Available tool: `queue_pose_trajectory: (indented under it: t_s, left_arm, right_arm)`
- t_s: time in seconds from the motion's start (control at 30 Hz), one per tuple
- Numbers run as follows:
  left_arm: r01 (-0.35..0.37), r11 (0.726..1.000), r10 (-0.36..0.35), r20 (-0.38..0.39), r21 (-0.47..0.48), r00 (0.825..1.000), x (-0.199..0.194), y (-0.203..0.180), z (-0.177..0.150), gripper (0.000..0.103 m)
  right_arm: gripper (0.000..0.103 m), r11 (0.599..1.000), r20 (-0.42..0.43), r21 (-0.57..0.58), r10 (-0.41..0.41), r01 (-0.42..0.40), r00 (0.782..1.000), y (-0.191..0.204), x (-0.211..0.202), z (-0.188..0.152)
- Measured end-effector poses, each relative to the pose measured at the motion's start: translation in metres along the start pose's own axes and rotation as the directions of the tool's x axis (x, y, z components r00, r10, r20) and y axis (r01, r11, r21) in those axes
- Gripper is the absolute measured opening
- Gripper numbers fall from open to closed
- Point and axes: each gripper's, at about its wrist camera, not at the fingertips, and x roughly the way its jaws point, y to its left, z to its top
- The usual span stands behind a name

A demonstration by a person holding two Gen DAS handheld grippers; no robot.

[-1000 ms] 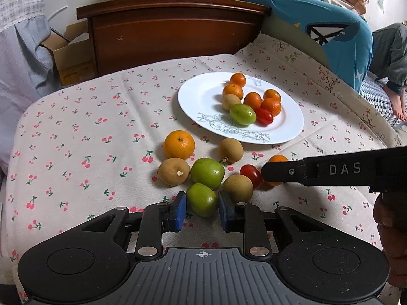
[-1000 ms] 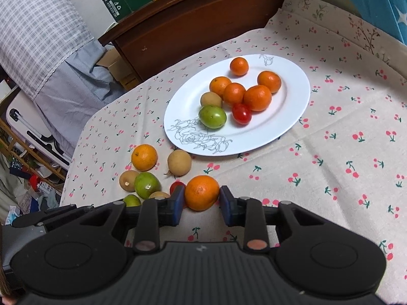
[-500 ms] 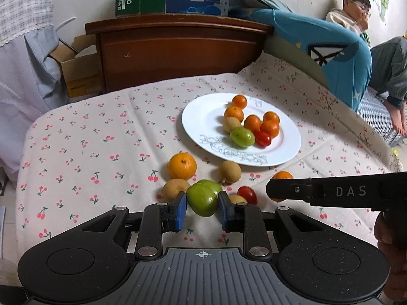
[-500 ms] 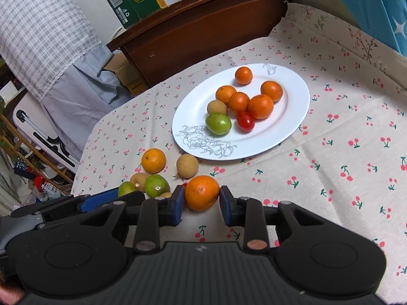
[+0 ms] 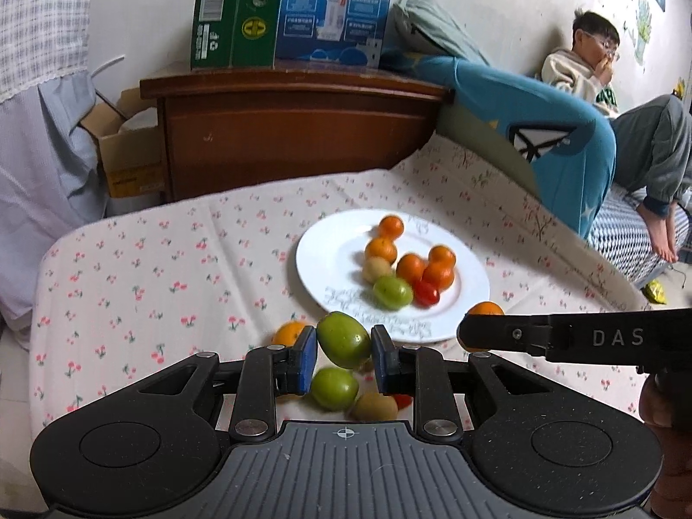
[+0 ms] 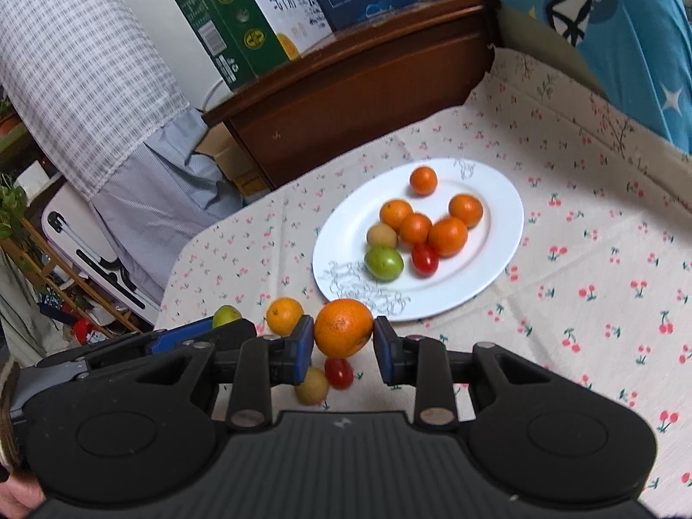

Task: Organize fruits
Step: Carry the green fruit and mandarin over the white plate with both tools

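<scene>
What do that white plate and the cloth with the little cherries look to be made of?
The round white plate looks like glazed ceramic or porcelain: smooth and glossy, with a grey line drawing at its rim; melamine is possible. The cherry-print tablecloth appears to be woven cotton or linen: matte, with soft creases and visible weave.

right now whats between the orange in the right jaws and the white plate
Only bare cherry-print cloth lies between the held orange and the white plate rim, shown in the right wrist view.

Cherry-print cloth (image 6: 584, 268) carries a white plate (image 6: 497, 259) and loose fruits (image 6: 283, 315)
</scene>
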Motion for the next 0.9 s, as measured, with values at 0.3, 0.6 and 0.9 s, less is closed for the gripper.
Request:
queue_pose_trajectory:
  t_s: [0.3,0.6,0.9]
  left_arm:
    - [0.021,1.000,-0.021,0.019,0.017,1.000,0.006,0.001,0.022,0.024]
    - [0.034,0.999,-0.033,-0.003,0.036,0.999,0.025,0.004,0.036,0.024]
    - [0.043,0.999,-0.042,-0.032,0.024,0.999,0.051,0.008,0.048,0.024]
  right_arm:
    - [0.030,1.000,0.013,0.009,0.015,-0.015,1.000,-0.008,-0.008,0.020]
    - [0.030,1.000,0.021,-0.001,-0.013,0.013,1.000,-0.019,0.000,0.040]
    - [0.030,0.999,0.026,0.022,-0.023,0.023,0.999,-0.031,0.017,0.058]
